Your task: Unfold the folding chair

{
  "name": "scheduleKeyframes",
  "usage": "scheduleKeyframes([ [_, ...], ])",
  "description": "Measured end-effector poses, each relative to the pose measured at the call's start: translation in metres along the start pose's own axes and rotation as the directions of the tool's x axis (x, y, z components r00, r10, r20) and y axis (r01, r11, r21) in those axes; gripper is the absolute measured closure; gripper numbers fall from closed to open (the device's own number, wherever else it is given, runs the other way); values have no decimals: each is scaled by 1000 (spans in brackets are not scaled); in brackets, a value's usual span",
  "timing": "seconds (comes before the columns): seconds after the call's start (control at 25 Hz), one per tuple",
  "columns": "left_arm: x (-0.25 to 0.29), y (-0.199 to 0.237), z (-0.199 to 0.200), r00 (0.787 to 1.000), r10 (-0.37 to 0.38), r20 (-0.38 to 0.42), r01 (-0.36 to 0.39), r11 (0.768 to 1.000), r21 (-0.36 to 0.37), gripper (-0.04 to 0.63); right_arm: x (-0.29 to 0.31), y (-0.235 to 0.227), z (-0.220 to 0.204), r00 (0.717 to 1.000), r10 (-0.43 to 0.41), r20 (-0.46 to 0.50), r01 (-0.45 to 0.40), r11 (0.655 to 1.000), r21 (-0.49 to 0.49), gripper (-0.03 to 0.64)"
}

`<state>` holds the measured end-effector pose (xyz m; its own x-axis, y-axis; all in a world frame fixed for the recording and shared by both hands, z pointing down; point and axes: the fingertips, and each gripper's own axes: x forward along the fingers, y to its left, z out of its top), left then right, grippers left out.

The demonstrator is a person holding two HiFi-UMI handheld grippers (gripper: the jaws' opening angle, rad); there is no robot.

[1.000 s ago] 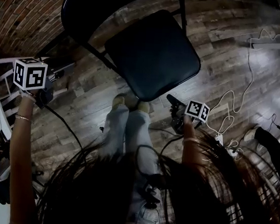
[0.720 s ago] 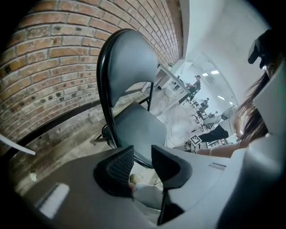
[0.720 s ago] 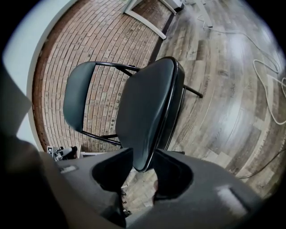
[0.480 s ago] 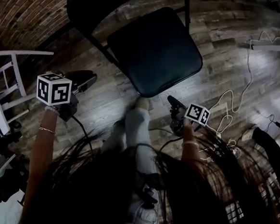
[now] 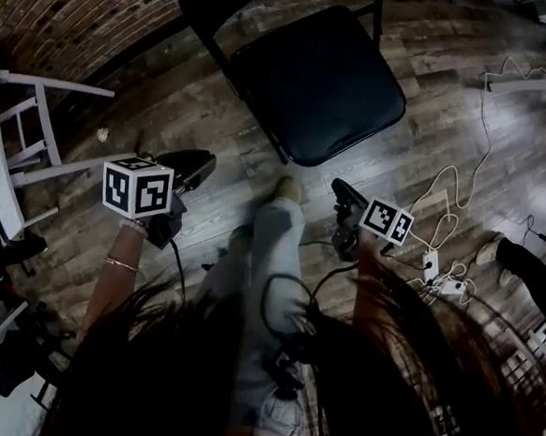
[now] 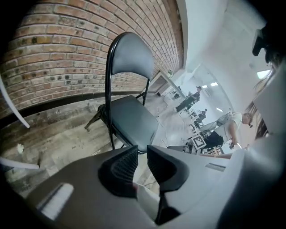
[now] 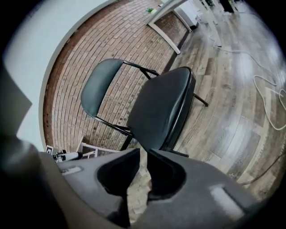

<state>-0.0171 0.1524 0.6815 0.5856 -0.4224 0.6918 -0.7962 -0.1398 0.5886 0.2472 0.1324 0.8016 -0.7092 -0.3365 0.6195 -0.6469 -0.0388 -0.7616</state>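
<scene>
Black metal folding chair with a padded seat [image 5: 316, 84] stands fully opened on the wood-plank floor [image 5: 449, 132] by the brick wall [image 5: 73, 9], so the task looks done; the left hand-held gripper [image 6: 142, 155] and right hand-held gripper [image 7: 144, 157], both clear of it, have just been closing on nothing, jaws a slit apart.

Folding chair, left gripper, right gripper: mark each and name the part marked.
folding chair [image 5: 321, 84], head view, middle of the seat.
left gripper [image 6: 142, 148], left gripper view, midway between its fingertips.
right gripper [image 7: 144, 151], right gripper view, midway between its fingertips.

Long dark hair [image 5: 269, 391], pale jeans [image 5: 273, 245] and a bracelet [image 5: 119, 264]; left gripper [image 6: 142, 157] and right gripper [image 7: 144, 156] are grey with marker cubes [image 5: 137, 188].
</scene>
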Motion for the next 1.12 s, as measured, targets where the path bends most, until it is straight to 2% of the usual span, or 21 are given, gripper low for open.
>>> scheduleKeyframes([
  [0.2,-32,-21,-21,1000,-12,15,12,1000,13,535,-26,36,-16,999,19,49,-16,999,-49,578],
  [0.44,-62,-49,-29,997,-39,66,37,999,28,537,-64,74,-13,992,44,118,-30,992,-120,585],
  [0.76,-113,-89,-49,994,-42,105,38,999,35,541,-116,127,-24,985,79,152,-47,978,-203,603],
  [0.92,-132,-107,-62,994,-67,85,63,997,44,519,-134,150,-30,982,102,161,-64,972,-228,603],
  [1.12,-152,-125,-70,988,-96,120,93,995,24,523,-154,174,-39,979,127,161,-83,963,-258,603],
])
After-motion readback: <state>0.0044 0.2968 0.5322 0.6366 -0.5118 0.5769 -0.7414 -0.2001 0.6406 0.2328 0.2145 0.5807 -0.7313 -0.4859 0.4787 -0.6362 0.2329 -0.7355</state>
